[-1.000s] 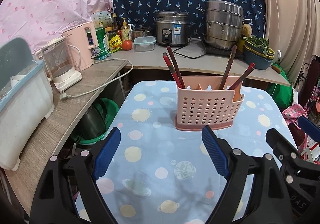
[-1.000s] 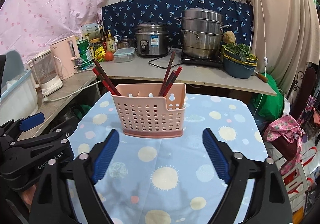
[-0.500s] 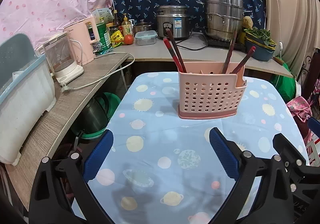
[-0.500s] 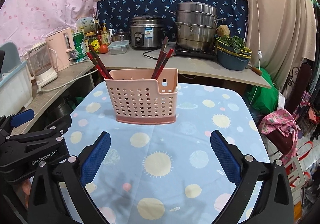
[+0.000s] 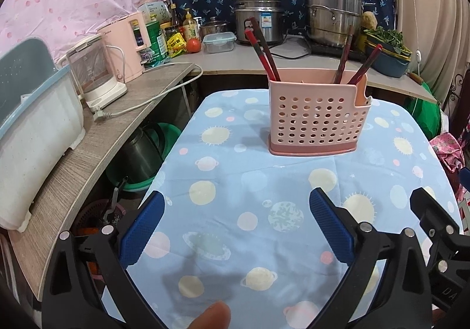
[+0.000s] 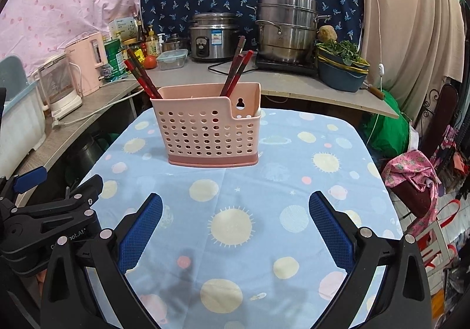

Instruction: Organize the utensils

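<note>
Both tools have drawn back from the pink utensil holder [image 5: 318, 117] since a second ago, so it now sits farther ahead of them and more of the patterned cloth shows in between. The left tool [image 5: 236, 226] hovers over the cloth with its blue-padded fingers [image 5: 141, 230] spread wide and nothing between them. The right tool [image 6: 235, 227] is likewise wide open and holds nothing. The holder, a perforated plastic basket, stands upright on the counter [image 6: 337, 182], which is covered by a light blue cloth printed with suns and planets. Dark red chopsticks [image 5: 261, 48] lean out of its left end, and more chopsticks [image 6: 236, 70] lean from a compartment toward its right. Behind it, on a separate worktop, stand a rice cooker [image 6: 213, 38], a stacked steel steamer pot [image 6: 286, 30] and a pink kettle [image 5: 124, 45].
</note>
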The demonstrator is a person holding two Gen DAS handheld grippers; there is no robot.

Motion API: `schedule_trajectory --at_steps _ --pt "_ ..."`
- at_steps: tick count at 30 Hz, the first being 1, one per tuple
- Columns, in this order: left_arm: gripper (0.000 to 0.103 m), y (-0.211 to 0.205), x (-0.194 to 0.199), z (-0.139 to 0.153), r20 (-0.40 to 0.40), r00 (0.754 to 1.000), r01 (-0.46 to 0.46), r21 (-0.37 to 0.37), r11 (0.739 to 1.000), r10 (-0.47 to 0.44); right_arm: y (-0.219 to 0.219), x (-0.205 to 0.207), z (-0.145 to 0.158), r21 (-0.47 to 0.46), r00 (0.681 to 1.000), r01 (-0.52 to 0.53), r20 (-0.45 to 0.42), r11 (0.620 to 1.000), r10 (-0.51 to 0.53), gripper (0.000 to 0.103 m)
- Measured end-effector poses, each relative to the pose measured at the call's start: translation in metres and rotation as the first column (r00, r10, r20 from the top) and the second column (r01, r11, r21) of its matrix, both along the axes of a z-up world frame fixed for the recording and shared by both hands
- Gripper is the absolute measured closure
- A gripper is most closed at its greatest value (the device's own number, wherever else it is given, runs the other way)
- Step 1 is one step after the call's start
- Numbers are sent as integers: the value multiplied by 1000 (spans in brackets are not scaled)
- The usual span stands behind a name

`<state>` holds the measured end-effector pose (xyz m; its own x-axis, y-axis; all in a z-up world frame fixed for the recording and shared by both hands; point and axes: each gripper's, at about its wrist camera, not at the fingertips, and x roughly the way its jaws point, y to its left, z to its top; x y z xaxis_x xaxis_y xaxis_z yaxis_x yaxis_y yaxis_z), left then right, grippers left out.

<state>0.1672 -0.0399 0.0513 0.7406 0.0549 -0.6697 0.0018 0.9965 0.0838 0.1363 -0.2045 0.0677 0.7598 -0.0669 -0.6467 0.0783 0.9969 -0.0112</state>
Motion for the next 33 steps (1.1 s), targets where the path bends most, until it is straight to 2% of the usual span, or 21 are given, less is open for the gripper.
schedule_trajectory --at_steps 33 --pt "8 -2 -3 -14 -41 999 4 1 1000 -4 -9 -4 -21 18 998 36 -49 999 -35 7"
